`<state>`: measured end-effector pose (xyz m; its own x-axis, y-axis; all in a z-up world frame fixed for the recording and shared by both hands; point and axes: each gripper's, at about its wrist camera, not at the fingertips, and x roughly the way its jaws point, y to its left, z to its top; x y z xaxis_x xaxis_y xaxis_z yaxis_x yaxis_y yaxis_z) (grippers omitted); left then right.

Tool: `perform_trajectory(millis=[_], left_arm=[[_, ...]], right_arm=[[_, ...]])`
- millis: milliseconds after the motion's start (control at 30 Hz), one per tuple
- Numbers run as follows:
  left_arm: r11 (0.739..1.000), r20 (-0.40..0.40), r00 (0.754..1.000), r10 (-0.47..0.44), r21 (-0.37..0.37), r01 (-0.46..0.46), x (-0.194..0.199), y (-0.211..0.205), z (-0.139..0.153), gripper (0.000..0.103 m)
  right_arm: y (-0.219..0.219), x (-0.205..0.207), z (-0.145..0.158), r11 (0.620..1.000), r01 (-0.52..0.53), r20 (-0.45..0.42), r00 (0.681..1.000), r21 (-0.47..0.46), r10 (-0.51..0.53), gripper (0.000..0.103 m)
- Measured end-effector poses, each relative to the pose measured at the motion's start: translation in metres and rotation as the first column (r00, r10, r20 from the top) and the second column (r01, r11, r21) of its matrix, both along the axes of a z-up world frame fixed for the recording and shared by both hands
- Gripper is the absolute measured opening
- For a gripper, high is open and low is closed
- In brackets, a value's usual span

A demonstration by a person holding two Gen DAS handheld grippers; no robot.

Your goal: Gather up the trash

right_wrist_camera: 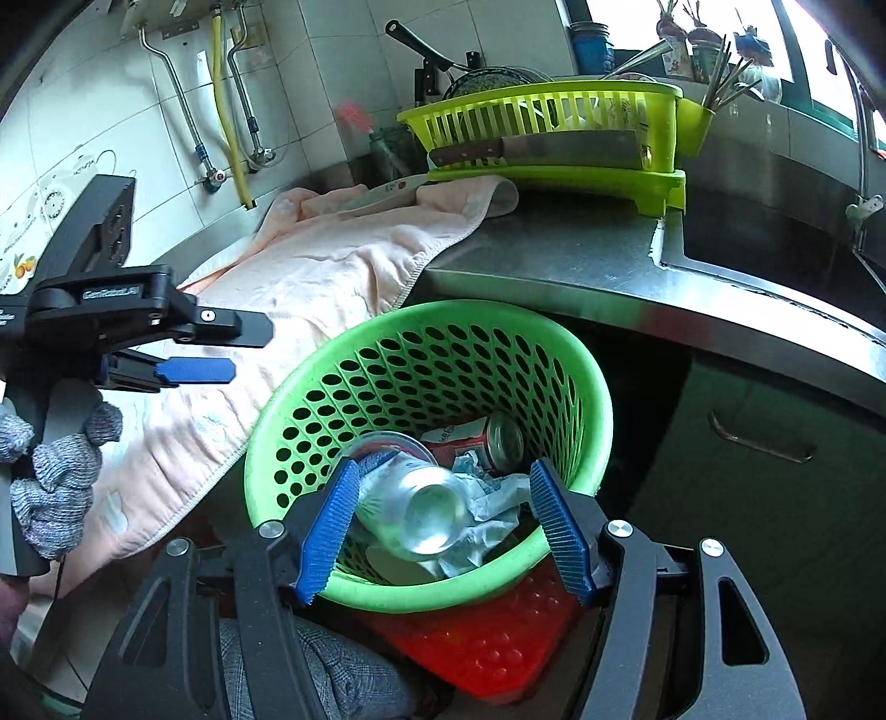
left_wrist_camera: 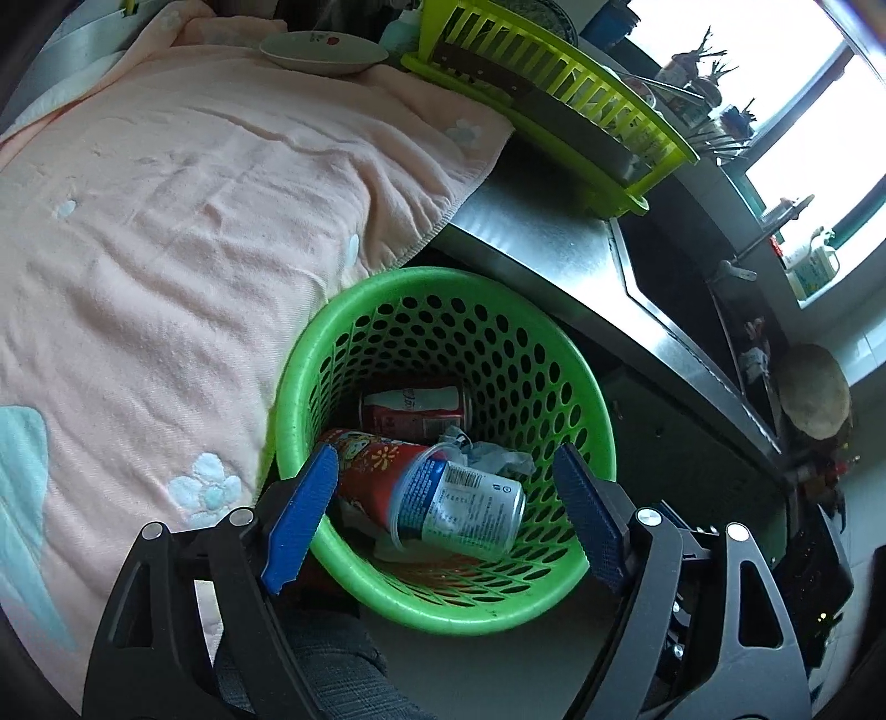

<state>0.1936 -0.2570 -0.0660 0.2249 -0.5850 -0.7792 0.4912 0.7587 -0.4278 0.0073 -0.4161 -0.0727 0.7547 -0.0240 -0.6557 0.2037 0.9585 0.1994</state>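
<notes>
Green perforated basket sat on the floor just below the steel counter edge, tilted toward you, w/ trash already inside. In it lay a red soda can on its side at the back, a red printed cup w/ a clear plastic cup pushed partway into it, and crumpled white paper beside them. You held your left gripper over the basket mouth, angled down, its blue pads spread wide and nothing between them; one pad hung by the rim's left side, the other by the right. Your right gripper also pointed down into the basket from the near side, fingers apart at a medium gap and gripping nothing. The clear cup's base showed between its pads in the right wrist view, but that cup lay lower down in the basket, not pinched.

From the right wrist view your left gripper appeared side-on at far left, held by a hand in a grey knit glove. A pink towel w/ pale flower patches covered the counter left of the basket and draped over its edge. Further back stood a lime dish rack w/ a cleaver laid across its front. A small dish rested on the towel's far end. A red mat lay under the basket.
</notes>
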Motion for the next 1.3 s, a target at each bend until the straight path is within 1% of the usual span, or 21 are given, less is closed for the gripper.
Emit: perform_trajectory(millis=[167,367,467,500,567,767,933,1033,1133,1300], left_arm=[[1.0,0.046,0.999,0.016,0.025,-0.017,-0.007,0.014,0.011,0.08],[0.998,0.096,0.995,0.041,0.049,-0.046,-0.018,0.031,0.018,0.083],[0.996,0.141,0.989,0.049,0.068,-0.059,-0.026,0.039,0.025,0.087],[0.995,0.16,0.986,0.052,0.077,-0.065,-0.029,0.042,0.027,0.09],[0.993,0.195,0.979,0.056,0.094,-0.076,-0.035,0.048,0.032,0.09],[0.987,0.251,0.964,0.09,0.108,-0.12,-0.049,0.069,0.041,0.097],[0.977,0.306,0.946,0.106,0.144,-0.156,-0.061,0.085,0.045,0.098],[0.97,0.331,0.937,0.112,0.168,-0.176,-0.067,0.095,0.045,0.098],[0.966,0.347,0.93,0.122,0.175,-0.192,-0.073,0.106,0.046,0.098],[0.953,0.396,0.909,0.129,0.204,-0.223,-0.084,0.118,0.048,0.098]], right_arm=[[0.004,0.0,0.004,1.0,-0.001,0.008,1.0,-0.002,0.001,0.066],[0.012,-0.002,0.008,1.0,-0.008,0.011,1.0,-0.003,0.008,0.07],[0.016,-0.004,0.011,1.0,-0.004,0.015,1.0,-0.011,0.004,0.074],[0.016,-0.005,0.012,1.0,-0.004,0.018,1.0,-0.011,0.004,0.074],[0.018,-0.007,0.014,1.0,-0.003,0.025,1.0,-0.007,0.003,0.077],[0.023,-0.013,0.019,1.0,0.02,0.023,1.0,-0.007,-0.019,0.082],[0.029,-0.018,0.023,1.0,0.026,0.022,0.999,-0.008,-0.025,0.086],[0.036,-0.021,0.027,0.999,0.024,0.027,0.999,-0.021,-0.023,0.09],[0.043,-0.024,0.032,0.998,0.025,0.032,0.999,-0.05,-0.023,0.092],[0.054,-0.027,0.039,0.996,0.017,0.033,0.999,-0.084,-0.014,0.093]])
